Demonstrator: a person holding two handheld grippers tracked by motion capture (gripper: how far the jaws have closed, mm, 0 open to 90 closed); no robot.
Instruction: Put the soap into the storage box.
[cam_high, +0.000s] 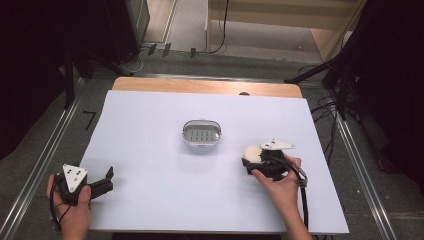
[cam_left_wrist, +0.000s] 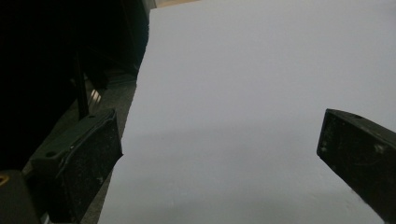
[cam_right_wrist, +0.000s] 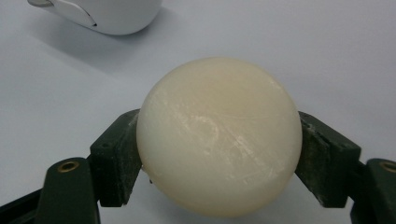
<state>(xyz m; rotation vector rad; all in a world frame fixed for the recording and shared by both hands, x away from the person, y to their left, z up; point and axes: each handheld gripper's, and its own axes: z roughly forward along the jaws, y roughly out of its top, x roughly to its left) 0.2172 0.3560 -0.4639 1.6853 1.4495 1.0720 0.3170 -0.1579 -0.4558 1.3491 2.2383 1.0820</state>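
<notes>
white table (cam_high: 150, 150), slotted white dish (cam_high: 201, 134)

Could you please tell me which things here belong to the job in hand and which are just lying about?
In the job:
- cream round soap bar, clamped in the right gripper
- white soap dish, probably where it goes

Lying about:
- left gripper, open and idle
- cables on the floor beyond the table

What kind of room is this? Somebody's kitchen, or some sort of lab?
Most likely a lab or recording station, not a kitchen. A white table stands between metal rails and dark curtains, with cables on the floor. A person works with handheld grippers; the right gripper clamps a cream soap bar near a soap dish.
</notes>
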